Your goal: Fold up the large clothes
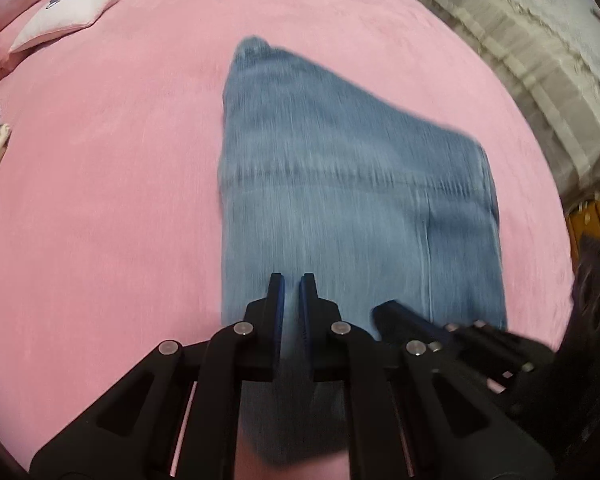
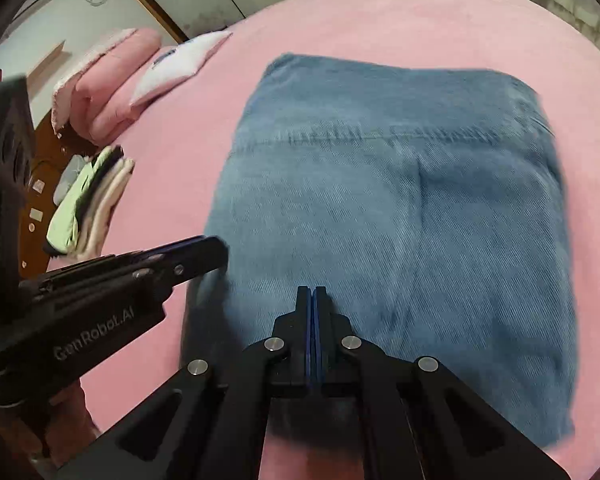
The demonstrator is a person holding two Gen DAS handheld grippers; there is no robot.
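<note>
At the bottom centre of the left wrist view, we are holding our left gripper (image 1: 292, 280) low over the near edge of the jeans (image 1: 340, 184), its jaws standing narrowly apart with denim showing through the gap; whether cloth is caught further down the pads we cannot tell. At the bottom centre of the right wrist view, our right gripper (image 2: 312, 292) is pressing its blue pads fully together, and nothing visible sits between them, though the near hem is running under the jaws and is hidden there. The two grippers are working just beside each other along that near edge.

The jeans are lying in the middle of both frames on the pink bedspread (image 1: 100, 200), already doubled into a compact block, with a stitched seam crossing it and a rounded corner pointing toward the top of the frame.

We are judging this as a late step: the bulk is folded and we are either setting down or about to take up the near edge. The next move calls for a sure pinch on that edge with both grippers, then carrying it evenly toward the far side.

Farther off, in the upper left, a pillow (image 1: 74, 10) is resting, and at the left edge a stack of folded clothes (image 2: 92, 204).
</note>
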